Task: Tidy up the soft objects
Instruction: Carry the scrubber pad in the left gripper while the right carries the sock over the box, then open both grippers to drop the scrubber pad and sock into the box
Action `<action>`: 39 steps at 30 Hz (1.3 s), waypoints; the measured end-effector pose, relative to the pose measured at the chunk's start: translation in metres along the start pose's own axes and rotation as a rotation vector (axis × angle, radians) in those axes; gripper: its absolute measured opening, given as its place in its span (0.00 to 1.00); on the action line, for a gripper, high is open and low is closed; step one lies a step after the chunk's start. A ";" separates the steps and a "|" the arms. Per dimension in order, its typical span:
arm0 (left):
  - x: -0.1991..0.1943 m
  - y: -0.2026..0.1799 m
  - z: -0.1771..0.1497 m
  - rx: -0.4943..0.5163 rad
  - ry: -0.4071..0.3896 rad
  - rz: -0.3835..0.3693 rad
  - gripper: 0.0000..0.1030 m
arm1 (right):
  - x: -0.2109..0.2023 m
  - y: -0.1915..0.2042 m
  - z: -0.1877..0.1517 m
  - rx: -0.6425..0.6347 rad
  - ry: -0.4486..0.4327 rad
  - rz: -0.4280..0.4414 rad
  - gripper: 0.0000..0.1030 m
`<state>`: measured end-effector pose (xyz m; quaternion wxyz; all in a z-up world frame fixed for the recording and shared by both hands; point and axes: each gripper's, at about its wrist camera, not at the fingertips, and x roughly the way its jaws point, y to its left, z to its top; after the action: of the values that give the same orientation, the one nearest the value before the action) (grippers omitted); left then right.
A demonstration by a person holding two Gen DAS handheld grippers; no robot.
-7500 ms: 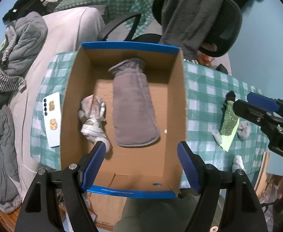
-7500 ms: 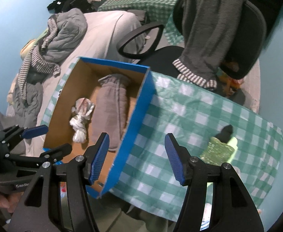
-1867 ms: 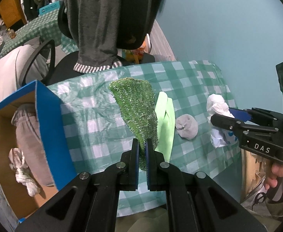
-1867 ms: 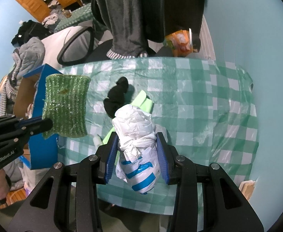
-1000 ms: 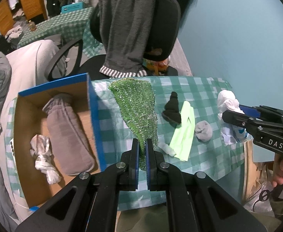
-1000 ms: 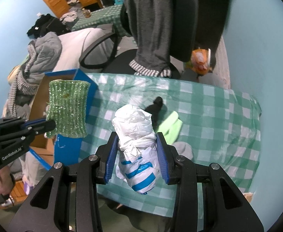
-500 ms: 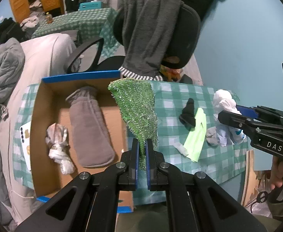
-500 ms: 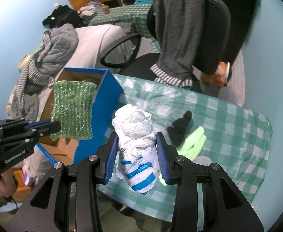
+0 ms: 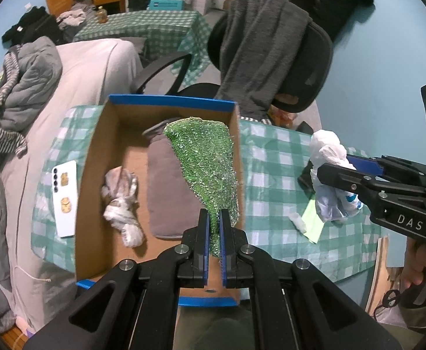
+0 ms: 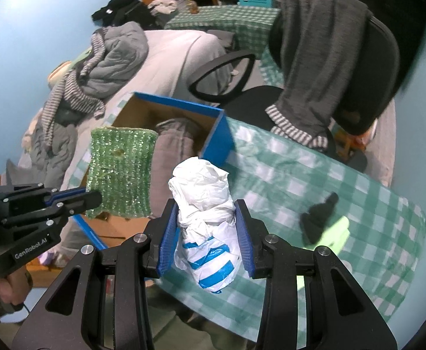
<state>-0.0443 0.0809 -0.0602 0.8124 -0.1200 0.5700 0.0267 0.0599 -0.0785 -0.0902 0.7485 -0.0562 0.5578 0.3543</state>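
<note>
A: What's the left gripper (image 9: 213,227) got?
B: Its jaws pinch a glittery green knitted cloth (image 9: 208,160), held above the open cardboard box (image 9: 96,151) with blue rims.
A: And the right gripper (image 10: 206,233)?
B: Clamped on a crumpled white plastic bag (image 10: 205,221) with blue stripes, over the checked tablecloth (image 10: 344,192).
A: Inside the box?
B: A plush grey pouch (image 9: 169,186), possibly a hot-water-bottle cover, beside a knotted whitish rag (image 9: 121,201).

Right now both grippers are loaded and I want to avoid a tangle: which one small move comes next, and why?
Probably lower the left gripper a little and open it. It pinches the green sparkly cloth, which hangs over the open cardboard box above the gray mitt, so it should drop inside. The right gripper, clamped on the white plastic bag bundle, can wait beside the box.
</note>
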 end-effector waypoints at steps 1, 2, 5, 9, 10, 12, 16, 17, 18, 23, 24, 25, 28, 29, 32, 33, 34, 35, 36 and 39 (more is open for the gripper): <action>-0.001 0.004 -0.001 -0.006 0.000 0.003 0.05 | 0.002 0.004 0.001 -0.007 0.002 0.003 0.37; -0.001 0.009 -0.002 -0.012 0.000 0.005 0.05 | 0.004 0.009 0.003 -0.014 0.003 0.007 0.37; -0.003 0.021 -0.004 -0.033 -0.002 0.011 0.05 | 0.010 0.021 0.008 -0.031 0.007 0.017 0.37; -0.004 0.036 -0.008 -0.056 0.000 0.019 0.05 | 0.020 0.037 0.015 -0.052 0.016 0.030 0.37; -0.003 0.040 -0.009 -0.060 0.001 0.019 0.05 | 0.023 0.042 0.017 -0.059 0.019 0.033 0.37; -0.001 0.047 -0.010 -0.070 0.008 0.022 0.05 | 0.028 0.049 0.021 -0.070 0.024 0.042 0.37; 0.005 0.060 -0.013 -0.084 0.022 0.028 0.05 | 0.041 0.062 0.025 -0.091 0.040 0.053 0.37; 0.007 0.063 -0.013 -0.086 0.026 0.029 0.05 | 0.044 0.065 0.026 -0.095 0.046 0.055 0.37; 0.009 0.065 -0.014 -0.087 0.030 0.031 0.05 | 0.047 0.067 0.027 -0.098 0.052 0.056 0.37; 0.021 0.075 -0.016 -0.084 0.056 0.045 0.05 | 0.067 0.079 0.027 -0.113 0.090 0.059 0.37; 0.024 0.077 -0.017 -0.083 0.061 0.045 0.05 | 0.070 0.079 0.027 -0.114 0.095 0.058 0.37; 0.026 0.078 -0.018 -0.081 0.065 0.047 0.05 | 0.073 0.080 0.026 -0.115 0.103 0.056 0.37; 0.035 0.081 -0.019 -0.075 0.082 0.052 0.05 | 0.084 0.083 0.026 -0.114 0.124 0.053 0.37; 0.038 0.081 -0.019 -0.073 0.088 0.055 0.05 | 0.087 0.083 0.026 -0.113 0.130 0.052 0.37; 0.045 0.082 -0.020 -0.066 0.099 0.057 0.05 | 0.096 0.083 0.026 -0.106 0.147 0.048 0.37; 0.048 0.083 -0.020 -0.063 0.102 0.057 0.05 | 0.098 0.083 0.026 -0.104 0.151 0.047 0.37; 0.050 0.083 -0.020 -0.061 0.107 0.058 0.05 | 0.101 0.082 0.027 -0.100 0.155 0.046 0.37; 0.052 0.083 -0.020 -0.061 0.111 0.059 0.06 | 0.103 0.082 0.027 -0.097 0.158 0.048 0.37; 0.055 0.083 -0.020 -0.061 0.118 0.059 0.06 | 0.105 0.082 0.027 -0.095 0.160 0.049 0.37; 0.062 0.085 -0.020 -0.064 0.140 0.054 0.06 | 0.108 0.080 0.026 -0.087 0.169 0.064 0.40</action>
<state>-0.0562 0.1528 -0.1384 0.7652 -0.1322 0.6274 0.0585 0.0470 0.0438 -0.1498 0.6839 -0.1002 0.6045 0.3960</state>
